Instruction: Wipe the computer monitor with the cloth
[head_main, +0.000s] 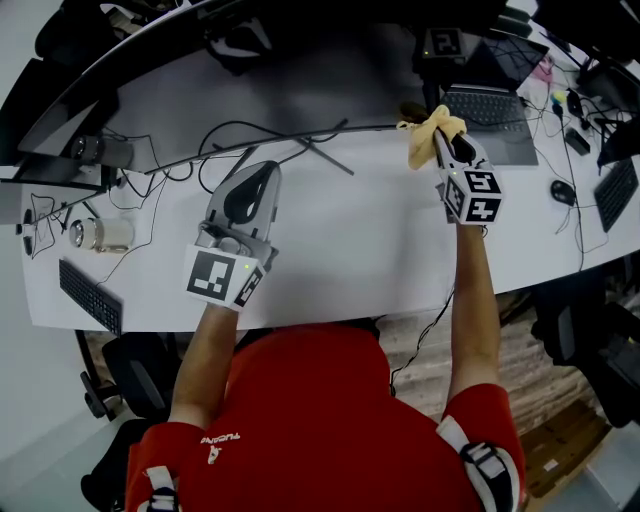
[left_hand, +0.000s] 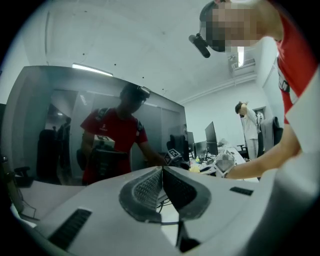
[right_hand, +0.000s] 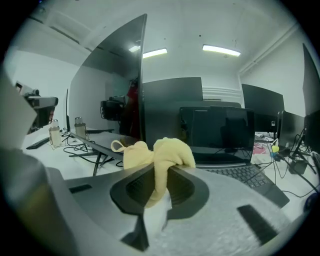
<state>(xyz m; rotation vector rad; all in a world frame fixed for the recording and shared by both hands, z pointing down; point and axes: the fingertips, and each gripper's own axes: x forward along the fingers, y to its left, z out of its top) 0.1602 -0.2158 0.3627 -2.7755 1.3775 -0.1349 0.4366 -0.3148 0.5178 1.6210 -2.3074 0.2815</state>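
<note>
Yellow cloth (right_hand: 159, 152) sat bunched in my right gripper (right_hand: 160, 175), jaws pinching its middle, just beside the right edge of the monitor (right_hand: 115, 75). My left gripper (left_hand: 161, 175) faced the monitor, closed on nothing. I judged the cloth soft and light; a mid-fold pinch should hold

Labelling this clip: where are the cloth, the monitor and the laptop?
cloth (right_hand: 162, 150): right gripper view, on its bunched top.
monitor (head_main: 300, 80): head view, on the middle of its dark screen.
laptop (head_main: 486, 106): head view, on its keyboard.

No legible text; white print (head_main: 218, 440) on red shirt (head_main: 320, 420) unreadable.
</note>
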